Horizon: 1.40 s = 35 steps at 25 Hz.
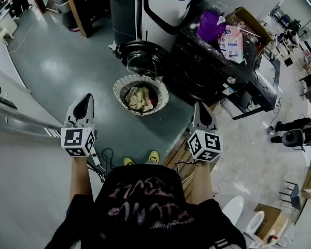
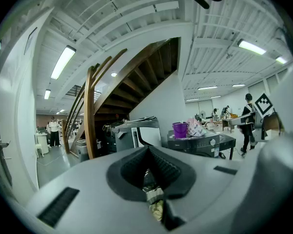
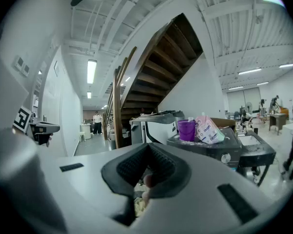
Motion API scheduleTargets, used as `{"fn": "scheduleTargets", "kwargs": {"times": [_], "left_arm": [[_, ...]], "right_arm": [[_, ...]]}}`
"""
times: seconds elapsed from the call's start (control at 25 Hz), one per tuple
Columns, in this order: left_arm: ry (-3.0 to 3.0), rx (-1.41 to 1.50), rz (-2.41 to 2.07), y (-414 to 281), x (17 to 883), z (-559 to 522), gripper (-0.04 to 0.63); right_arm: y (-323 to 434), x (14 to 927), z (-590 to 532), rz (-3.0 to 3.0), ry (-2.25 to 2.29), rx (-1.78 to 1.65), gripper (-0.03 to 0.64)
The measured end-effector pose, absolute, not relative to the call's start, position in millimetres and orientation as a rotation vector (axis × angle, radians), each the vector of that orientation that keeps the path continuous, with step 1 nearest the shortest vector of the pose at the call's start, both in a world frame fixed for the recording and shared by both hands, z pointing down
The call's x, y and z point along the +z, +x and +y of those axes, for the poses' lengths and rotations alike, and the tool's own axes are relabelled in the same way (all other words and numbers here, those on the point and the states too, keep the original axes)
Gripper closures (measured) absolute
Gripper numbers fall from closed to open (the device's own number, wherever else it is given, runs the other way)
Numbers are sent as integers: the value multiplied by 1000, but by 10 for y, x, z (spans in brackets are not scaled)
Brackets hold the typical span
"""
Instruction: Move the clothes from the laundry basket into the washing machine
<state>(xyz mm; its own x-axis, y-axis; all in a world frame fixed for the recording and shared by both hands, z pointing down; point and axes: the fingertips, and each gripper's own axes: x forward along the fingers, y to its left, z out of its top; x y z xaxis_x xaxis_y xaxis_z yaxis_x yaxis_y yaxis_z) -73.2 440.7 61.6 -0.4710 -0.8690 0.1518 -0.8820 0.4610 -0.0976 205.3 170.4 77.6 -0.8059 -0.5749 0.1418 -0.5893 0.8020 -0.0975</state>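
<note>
The clothes (image 1: 140, 98), a cream bundle with a bit of red showing, lie heaped in the laundry basket (image 1: 125, 83), which stands on the grey floor at the middle of the head view. Just above it in the frame the round door (image 1: 141, 57) of the washing machine (image 1: 207, 71) hangs open toward the basket, probably so that each piece needs only a short carry from one to the other. A purple tub (image 1: 210, 25) and a detergent bag (image 1: 231, 43) rest on top of the machine, toward the upper right. Nothing has been lifted out as far as can be seen, so the task looks to be at its start. Lower in the frame the left gripper (image 1: 84, 101) and the right gripper (image 1: 198, 109) flank the basket, both well apart from it and pointing toward it. Each has its jaws pressed together with nothing caught between them. The person's forearms reach forward side by side from the body, holding both tools about level, which reads as a ready stance ahead of the first reach down.
</note>
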Motion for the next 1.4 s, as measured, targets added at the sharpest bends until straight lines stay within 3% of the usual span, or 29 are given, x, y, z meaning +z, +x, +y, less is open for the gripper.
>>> {"fn": "scheduleTargets", "kwargs": {"times": [0.72,0.88,1.04,1.2,1.4], "left_arm": [[1562,191,-2616,-589,562,4438,584],[1567,208,-2614,-576,559,4434,574],[1594,213,-2593,-531,574,4414,478],[1603,205,-2588,-507,579,4430,448],[1621,206,-2567,-452,617,4401,402]], "right_arm": [[2200,764,1695,-2897,941,232,606],[2192,782,1714,-2908,927,250,559],[2162,796,1773,-2922,873,266,496],[2134,790,1820,-2937,832,271,407],[2138,822,1837,-2946,789,260,349]]}}
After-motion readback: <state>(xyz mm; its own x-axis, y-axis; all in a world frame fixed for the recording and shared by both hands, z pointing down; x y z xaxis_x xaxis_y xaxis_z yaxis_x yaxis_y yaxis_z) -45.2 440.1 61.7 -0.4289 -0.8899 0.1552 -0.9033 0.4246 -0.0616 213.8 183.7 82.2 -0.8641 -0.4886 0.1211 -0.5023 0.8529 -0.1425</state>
